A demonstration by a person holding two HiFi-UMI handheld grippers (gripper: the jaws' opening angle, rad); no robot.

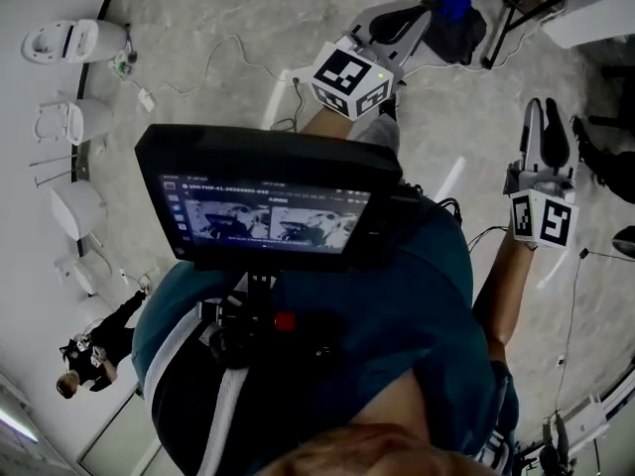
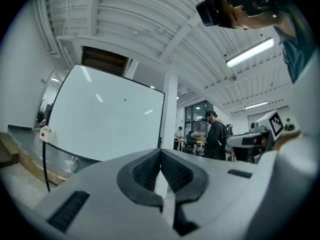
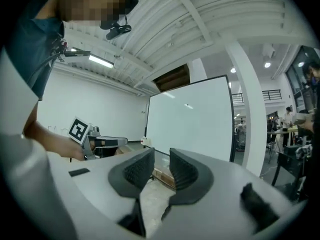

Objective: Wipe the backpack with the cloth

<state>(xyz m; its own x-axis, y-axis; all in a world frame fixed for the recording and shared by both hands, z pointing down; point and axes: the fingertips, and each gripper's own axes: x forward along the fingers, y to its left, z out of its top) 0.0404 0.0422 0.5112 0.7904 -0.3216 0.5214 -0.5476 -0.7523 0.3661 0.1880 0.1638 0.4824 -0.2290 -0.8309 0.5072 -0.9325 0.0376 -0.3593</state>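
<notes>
Your left gripper [image 2: 161,153] has jaws together, empty; your right gripper [image 3: 156,156] has jaws apart, empty; a whiteboard [image 2: 105,119] faces both; a monitor [image 1: 268,201] blocks your downward view.

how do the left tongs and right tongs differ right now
The left tongs have their jaws closed tip to tip, while the right tongs hold theirs apart with a clear gap. In the head view, the left tongs show higher in the frame than the right tongs. Both are empty.
</notes>
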